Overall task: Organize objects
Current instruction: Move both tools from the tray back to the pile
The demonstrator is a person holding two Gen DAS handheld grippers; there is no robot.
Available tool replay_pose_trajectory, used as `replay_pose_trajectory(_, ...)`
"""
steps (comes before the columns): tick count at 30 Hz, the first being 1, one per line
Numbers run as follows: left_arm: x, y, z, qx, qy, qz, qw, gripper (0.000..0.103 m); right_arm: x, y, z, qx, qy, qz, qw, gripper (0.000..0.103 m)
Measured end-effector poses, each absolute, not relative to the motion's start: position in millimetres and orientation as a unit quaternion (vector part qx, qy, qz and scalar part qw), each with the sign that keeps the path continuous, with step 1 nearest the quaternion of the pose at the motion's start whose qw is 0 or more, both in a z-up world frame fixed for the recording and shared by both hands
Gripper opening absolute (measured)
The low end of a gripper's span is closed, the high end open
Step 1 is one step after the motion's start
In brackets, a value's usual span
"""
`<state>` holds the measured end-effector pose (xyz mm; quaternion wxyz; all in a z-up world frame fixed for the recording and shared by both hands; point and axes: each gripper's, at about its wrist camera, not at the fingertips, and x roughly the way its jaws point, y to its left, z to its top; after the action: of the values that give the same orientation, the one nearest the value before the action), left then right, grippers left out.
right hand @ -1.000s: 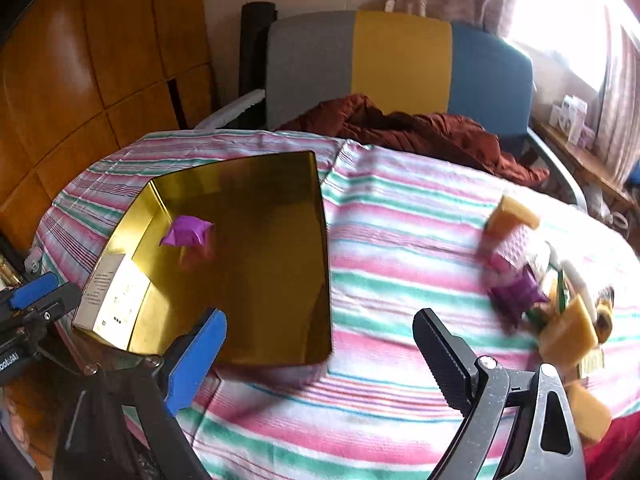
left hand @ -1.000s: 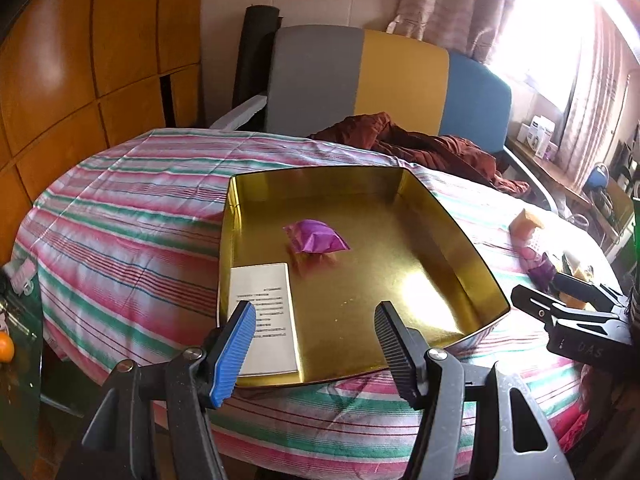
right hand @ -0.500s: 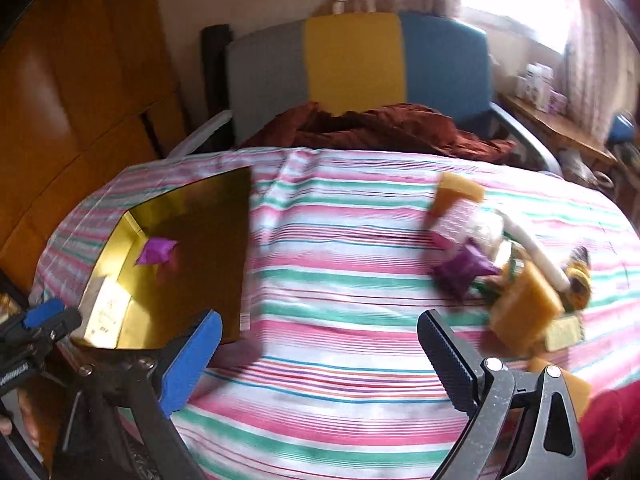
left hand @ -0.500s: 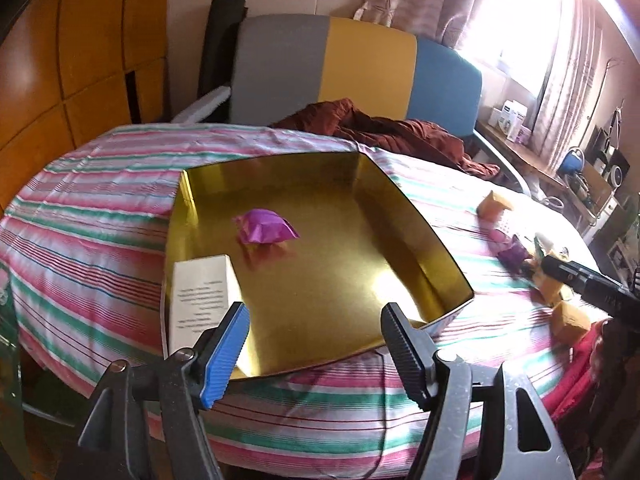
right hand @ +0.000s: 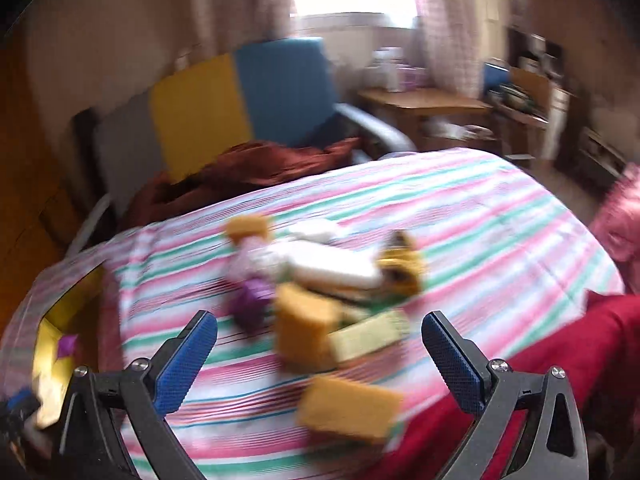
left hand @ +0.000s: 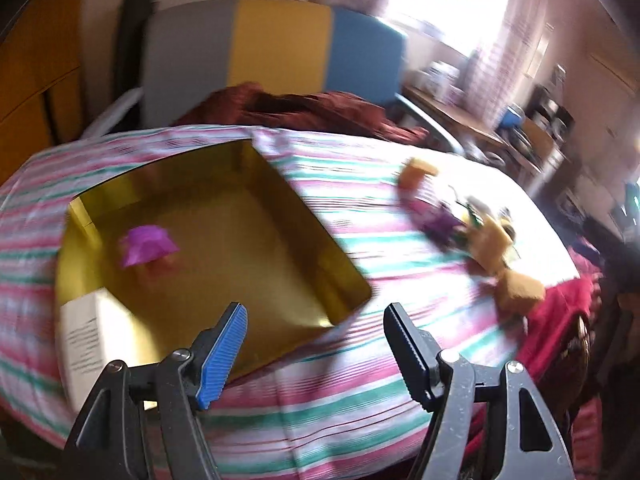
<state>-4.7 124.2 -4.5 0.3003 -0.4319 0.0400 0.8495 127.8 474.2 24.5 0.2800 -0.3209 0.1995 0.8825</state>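
On the striped table (right hand: 460, 216) the gold tin (left hand: 224, 240) sits well left of the pile of blocks (right hand: 320, 292); the right gripper (right hand: 320, 344), empty jaws opening wide, looks nearer, the orange block (right hand: 304, 328) lying just ahead between them; the left gripper (left hand: 316, 332), also empty and opening, hovers over the tin's near corner.

Motion blur smears both my views. The heap of small things (right hand: 320, 280) on the counter (right hand: 480, 220) melts together, so I can't name each piece. The white box's (left hand: 92, 344) print is unreadable, its lower end hidden behind my left tongs (left hand: 316, 344).
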Motion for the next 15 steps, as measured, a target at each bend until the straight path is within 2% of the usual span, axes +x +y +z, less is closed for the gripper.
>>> replay_pose_trajectory(9,12.0,224.8,-14.4,-0.451,0.093,0.779,0.426,0.072,157.4,513.4,15.9,-0.300,0.243,0.865,0.320,0.103)
replay_pose_trajectory(12,19.4,256.5,-19.9,-0.456,0.106,0.758,0.455,0.082,164.4,522.8,7.2,-0.294,0.278,0.858,0.315,0.103)
replay_pose_trajectory(15,27.9,286.3,-25.2,-0.455,0.122,0.739,0.482,0.083,168.5,524.6,6.2,-0.285,0.296,0.857,0.311,0.103)
